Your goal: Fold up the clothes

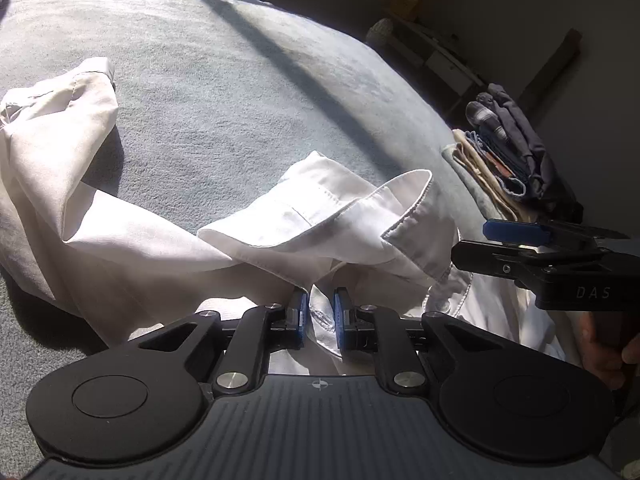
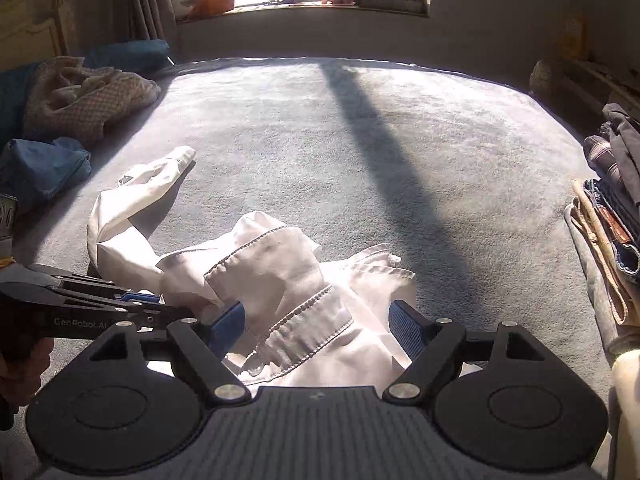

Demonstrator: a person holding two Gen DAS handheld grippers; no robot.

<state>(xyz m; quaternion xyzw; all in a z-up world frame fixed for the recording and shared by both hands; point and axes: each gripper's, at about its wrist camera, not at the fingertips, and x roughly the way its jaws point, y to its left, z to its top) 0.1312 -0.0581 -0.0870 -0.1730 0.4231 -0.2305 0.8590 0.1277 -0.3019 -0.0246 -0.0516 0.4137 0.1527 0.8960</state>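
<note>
Sunlit grey bed (image 2: 320, 152) carried a crumpled white shirt (image 2: 280, 272) near its front edge. Left gripper (image 1: 320, 316) pinched a shirt fold; right gripper (image 2: 316, 324) stood wide over the shirt.

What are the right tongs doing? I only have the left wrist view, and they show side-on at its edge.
Observer: The right tongs stand open. The stitched collar of the crumpled white shirt lies between them, not pressed.
Operator: Are there any unfolded clothes besides that shirt?
Observer: Yes, a bunched beige checked cloth lies at the far left of the grey-blue blanket-covered bed.
Operator: Anything else over there?
Observer: A crumpled blue garment lies just in front of that cloth, nearer the camera.
</note>
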